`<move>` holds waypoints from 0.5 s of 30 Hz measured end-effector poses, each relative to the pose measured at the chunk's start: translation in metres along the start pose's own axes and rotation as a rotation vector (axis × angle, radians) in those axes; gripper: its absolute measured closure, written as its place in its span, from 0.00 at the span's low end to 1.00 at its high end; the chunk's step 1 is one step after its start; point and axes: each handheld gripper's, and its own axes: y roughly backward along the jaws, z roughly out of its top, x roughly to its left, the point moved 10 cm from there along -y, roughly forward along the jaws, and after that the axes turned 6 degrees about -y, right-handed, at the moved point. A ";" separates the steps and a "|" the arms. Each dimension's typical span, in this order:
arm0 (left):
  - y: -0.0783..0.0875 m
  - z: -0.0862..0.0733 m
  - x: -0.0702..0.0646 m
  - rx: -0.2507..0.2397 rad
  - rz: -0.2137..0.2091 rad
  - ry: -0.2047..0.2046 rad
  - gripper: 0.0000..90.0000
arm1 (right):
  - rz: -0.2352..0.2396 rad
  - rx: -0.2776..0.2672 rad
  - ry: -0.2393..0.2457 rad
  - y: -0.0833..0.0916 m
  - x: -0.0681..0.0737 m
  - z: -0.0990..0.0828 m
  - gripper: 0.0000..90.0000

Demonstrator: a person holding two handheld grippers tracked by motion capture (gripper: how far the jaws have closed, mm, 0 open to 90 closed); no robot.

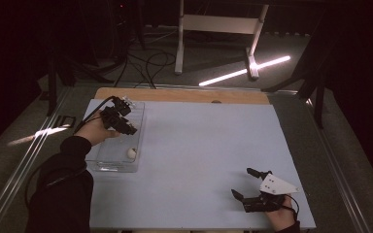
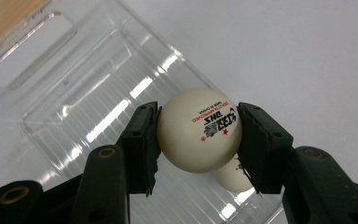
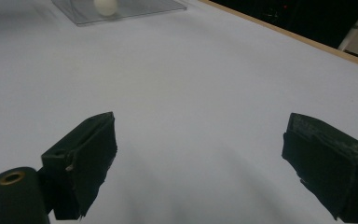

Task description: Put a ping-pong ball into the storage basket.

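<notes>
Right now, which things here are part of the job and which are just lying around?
In use: white ping-pong ball clamped by the left gripper; clear plastic bin; second white ball inside it.
Idle: open right gripper on the white tabletop; white metal stand; floor cables.

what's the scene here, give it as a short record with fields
surface: table with a pale sheet over it
container: clear plastic bin on the table's left side
left gripper: above the bin, jaws shut on a white ping-pong ball with DHS print
second ball: lying in the bin
right gripper: low over the table's near right, jaws open, nothing between them
</notes>
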 end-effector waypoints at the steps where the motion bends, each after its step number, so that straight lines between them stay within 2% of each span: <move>1: -0.001 -0.001 0.000 0.000 0.000 0.001 0.58 | 0.000 0.000 0.000 0.000 0.000 0.000 0.11; 9: -0.011 -0.003 0.000 -0.005 -0.014 0.031 0.58 | -0.001 0.000 0.001 0.000 0.000 0.000 0.11; 15: -0.020 -0.009 0.002 0.012 -0.016 0.053 0.58 | -0.002 0.002 0.002 0.000 0.000 0.000 0.11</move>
